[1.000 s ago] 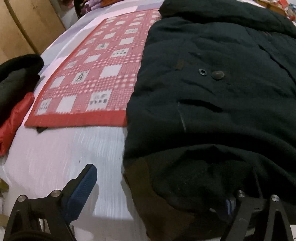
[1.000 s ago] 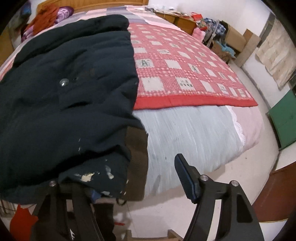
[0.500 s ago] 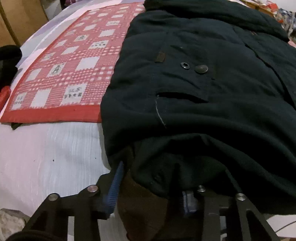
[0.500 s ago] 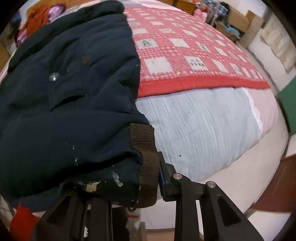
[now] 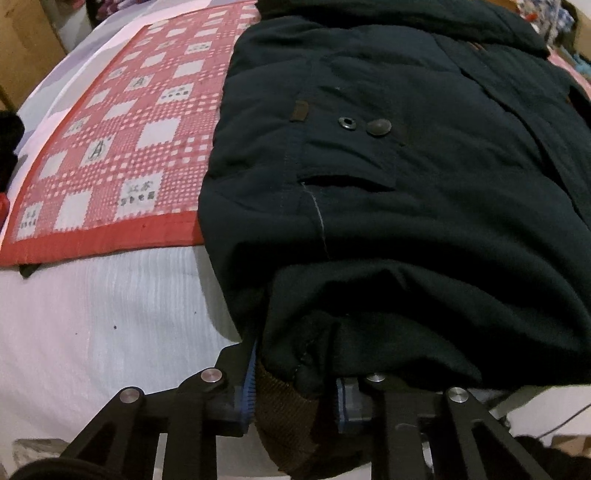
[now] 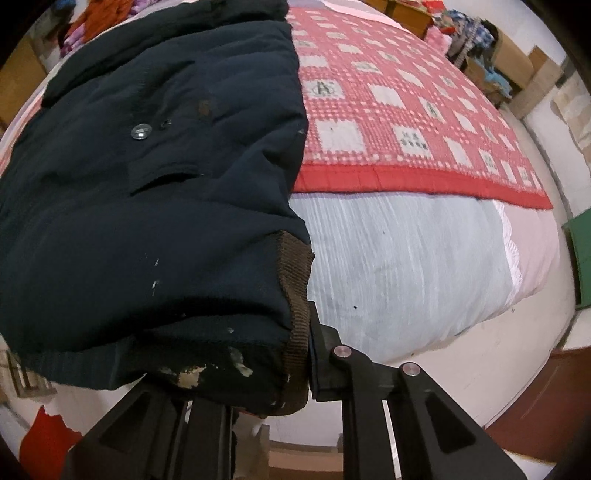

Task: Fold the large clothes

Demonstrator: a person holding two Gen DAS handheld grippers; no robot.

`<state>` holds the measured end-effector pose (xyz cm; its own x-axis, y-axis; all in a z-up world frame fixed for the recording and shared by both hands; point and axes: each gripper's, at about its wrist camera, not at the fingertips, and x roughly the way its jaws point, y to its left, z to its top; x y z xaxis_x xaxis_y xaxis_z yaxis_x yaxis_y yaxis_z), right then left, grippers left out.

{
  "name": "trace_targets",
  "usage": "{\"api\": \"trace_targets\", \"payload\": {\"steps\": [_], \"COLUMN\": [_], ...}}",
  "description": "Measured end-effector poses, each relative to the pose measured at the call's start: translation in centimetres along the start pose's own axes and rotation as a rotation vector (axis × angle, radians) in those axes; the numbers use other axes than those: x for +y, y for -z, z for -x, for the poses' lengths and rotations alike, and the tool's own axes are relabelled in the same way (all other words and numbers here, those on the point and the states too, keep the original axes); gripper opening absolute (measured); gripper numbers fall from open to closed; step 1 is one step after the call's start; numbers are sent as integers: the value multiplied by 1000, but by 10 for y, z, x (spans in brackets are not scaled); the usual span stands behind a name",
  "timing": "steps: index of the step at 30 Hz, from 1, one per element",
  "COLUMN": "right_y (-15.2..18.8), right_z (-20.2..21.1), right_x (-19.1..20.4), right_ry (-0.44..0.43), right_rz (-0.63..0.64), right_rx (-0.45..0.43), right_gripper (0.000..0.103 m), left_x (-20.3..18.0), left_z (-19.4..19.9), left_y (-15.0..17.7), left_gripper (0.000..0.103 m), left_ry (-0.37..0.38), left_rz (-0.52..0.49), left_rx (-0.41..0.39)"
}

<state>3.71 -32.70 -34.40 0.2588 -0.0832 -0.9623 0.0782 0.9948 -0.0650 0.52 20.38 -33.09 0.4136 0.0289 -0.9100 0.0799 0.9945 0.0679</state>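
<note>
Both grippers' jaws, wide apart a second ago, have just been closing and are now clamped on the coat's (image 5: 388, 206) hem; the views are drawn in closer over it; a red checked blanket (image 5: 122, 147) is spread on the bed (image 6: 399, 266), partly covered by the dark coat, which lies flat across it; clothes (image 6: 92, 22) are piled beyond; the left gripper (image 5: 293, 393) is narrowed onto the brown ribbed cuff (image 5: 284, 410); the right gripper (image 6: 258, 373) is pinched on the paint-flecked hem.
</note>
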Motion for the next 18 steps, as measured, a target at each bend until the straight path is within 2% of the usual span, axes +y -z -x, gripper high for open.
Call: {"api": "trace_targets", "payload": {"steps": [5, 18], "right_y": [-5, -23], "right_z": [23, 92], "right_x": [4, 16], "right_ry": [-8, -7], "right_rz": [71, 181], "right_rx": [-4, 16], "right_gripper": [16, 15], "left_x": [-1, 5], "left_z": [8, 59], "left_y": [-6, -25], "left_gripper": [22, 16], "left_ry": [-9, -13], "left_rz": [-63, -107], "left_rx": [30, 90]}}
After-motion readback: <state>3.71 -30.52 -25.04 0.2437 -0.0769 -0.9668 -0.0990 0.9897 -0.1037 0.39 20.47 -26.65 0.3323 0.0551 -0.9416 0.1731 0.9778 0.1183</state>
